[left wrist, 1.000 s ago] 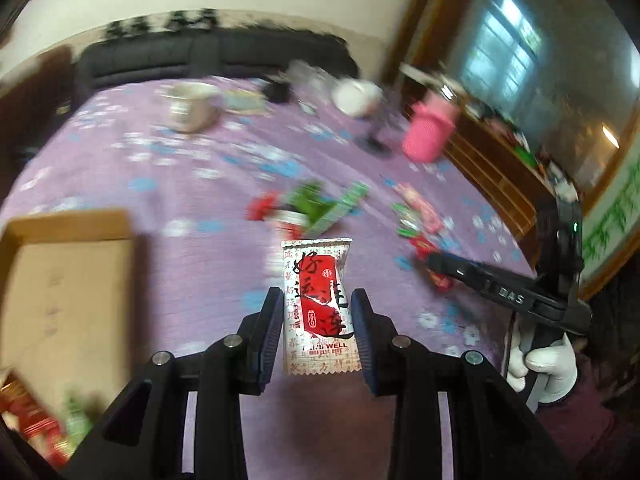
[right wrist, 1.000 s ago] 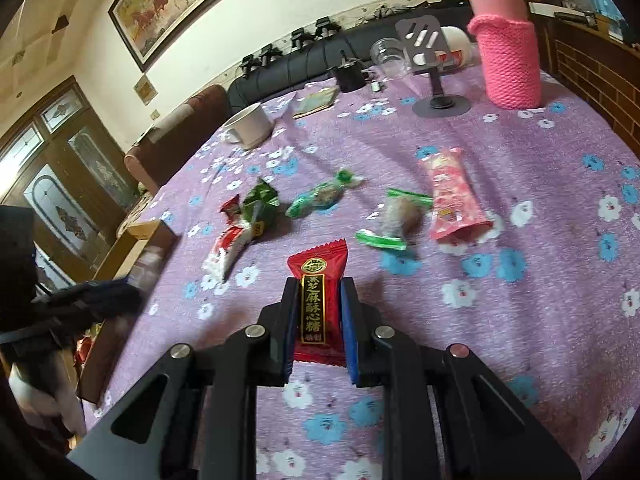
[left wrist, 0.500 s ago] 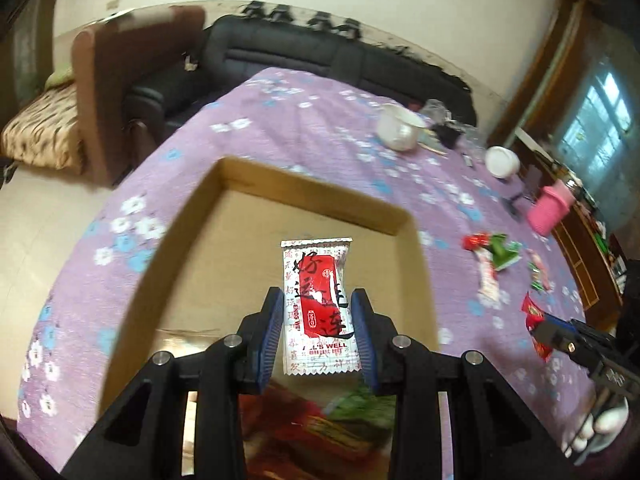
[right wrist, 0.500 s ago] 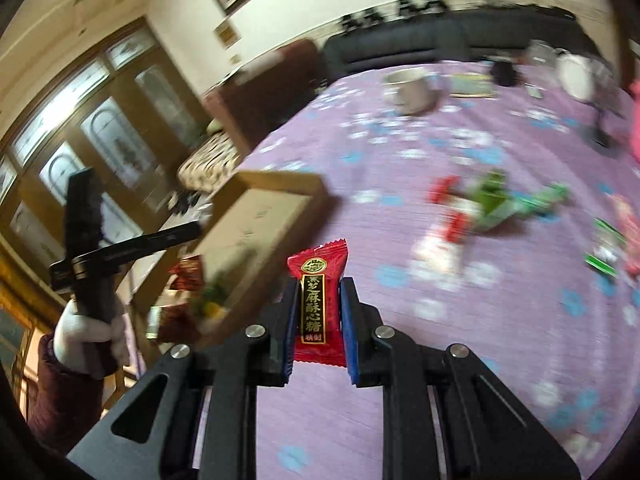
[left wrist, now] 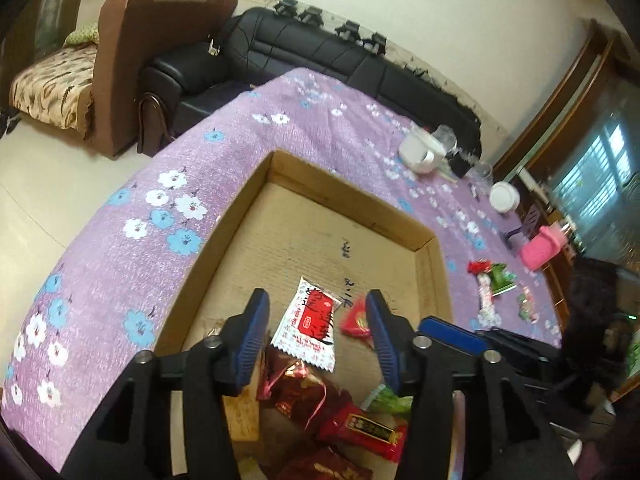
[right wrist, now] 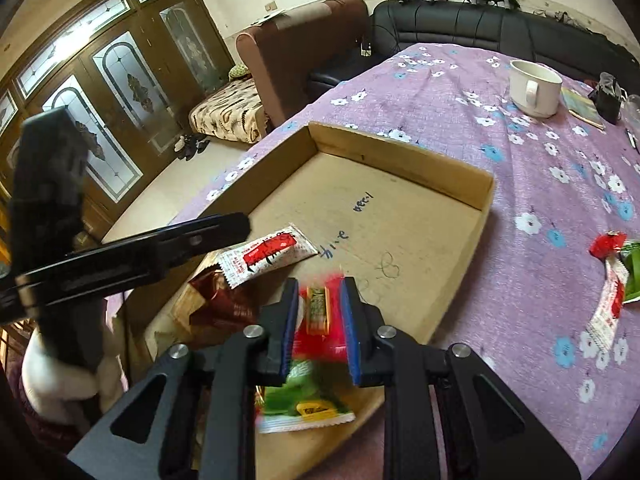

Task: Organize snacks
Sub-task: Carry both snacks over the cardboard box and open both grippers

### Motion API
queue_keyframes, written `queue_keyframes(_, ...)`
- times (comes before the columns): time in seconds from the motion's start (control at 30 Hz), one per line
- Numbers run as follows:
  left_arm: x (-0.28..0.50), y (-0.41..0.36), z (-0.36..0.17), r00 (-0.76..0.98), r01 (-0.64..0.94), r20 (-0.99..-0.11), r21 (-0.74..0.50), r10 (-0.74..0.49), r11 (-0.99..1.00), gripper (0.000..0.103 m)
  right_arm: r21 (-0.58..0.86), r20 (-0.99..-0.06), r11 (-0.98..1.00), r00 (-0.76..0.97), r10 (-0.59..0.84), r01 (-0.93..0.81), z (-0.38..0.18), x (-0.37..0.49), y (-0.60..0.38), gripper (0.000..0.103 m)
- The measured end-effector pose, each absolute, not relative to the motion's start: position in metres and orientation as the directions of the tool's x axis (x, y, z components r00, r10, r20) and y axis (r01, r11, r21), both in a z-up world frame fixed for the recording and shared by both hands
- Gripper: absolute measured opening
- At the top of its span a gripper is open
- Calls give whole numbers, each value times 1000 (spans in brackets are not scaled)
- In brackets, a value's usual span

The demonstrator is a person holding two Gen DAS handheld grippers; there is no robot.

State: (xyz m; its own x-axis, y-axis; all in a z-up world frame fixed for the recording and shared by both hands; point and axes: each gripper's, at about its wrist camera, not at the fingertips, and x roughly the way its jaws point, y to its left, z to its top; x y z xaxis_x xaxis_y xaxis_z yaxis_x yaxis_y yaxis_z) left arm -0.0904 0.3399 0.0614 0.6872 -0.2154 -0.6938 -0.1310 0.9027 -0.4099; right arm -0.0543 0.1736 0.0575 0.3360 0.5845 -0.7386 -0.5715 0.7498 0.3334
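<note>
A shallow cardboard box (left wrist: 432, 256) (right wrist: 400, 160) lies on the purple flowered cloth. My left gripper (left wrist: 316, 332) is open above it; a white-and-red snack packet (left wrist: 310, 324) (right wrist: 266, 256) lies loose on the box floor between its fingers. My right gripper (right wrist: 318, 316) hangs over the box's near corner with jaws slightly apart; a blurred small red candy packet (right wrist: 318, 320) (left wrist: 356, 322) sits between its pads, seemingly dropping. Several red and green snacks (left wrist: 344, 412) (right wrist: 300, 404) lie in the box's near end.
More loose snacks (left wrist: 490, 284) (right wrist: 612, 276) lie on the cloth right of the box. A white mug (right wrist: 534, 88) (left wrist: 420, 152), a pink bottle (left wrist: 542, 248) and small items stand farther back. A black sofa (left wrist: 320, 56) and a brown armchair (right wrist: 304, 56) border the table.
Both grippers moved from the loose snacks to above the box. The left gripper opened and its white-and-red packet now lies in the box. The right gripper's jaws have parted around the red candy.
</note>
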Motion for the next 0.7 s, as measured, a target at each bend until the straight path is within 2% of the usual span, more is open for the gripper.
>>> queue_keyframes(0.07, -102, 335, 71, 714, -112, -666, -414, -217, 903, 61, 351, -724, 747, 343, 599, -564, 61, -57, 165, 30)
queue_keyframes(0.2, -118, 312, 90, 750, -39, -609, -430, -258, 902, 70, 339, -688, 756, 400, 605, -560, 77, -70, 130, 32)
queue_keyframes(0.3, -126, 283, 104, 761, 26, -574, -440, -303, 898, 79, 337, -667, 774, 444, 598, -536, 84, -76, 92, 39)
queue_keyframes(0.47, -127, 224, 111, 710, 167, -548, -481, -443, 861, 79, 307, -681, 858, 535, 500, -412, 77, -84, -8, 42)
queue_keyframes(0.7, -107, 122, 85, 572, 316, -617, -443, -541, 839, 79, 315, -708, 938, 623, 333, -144, 60, -85, -153, 42)
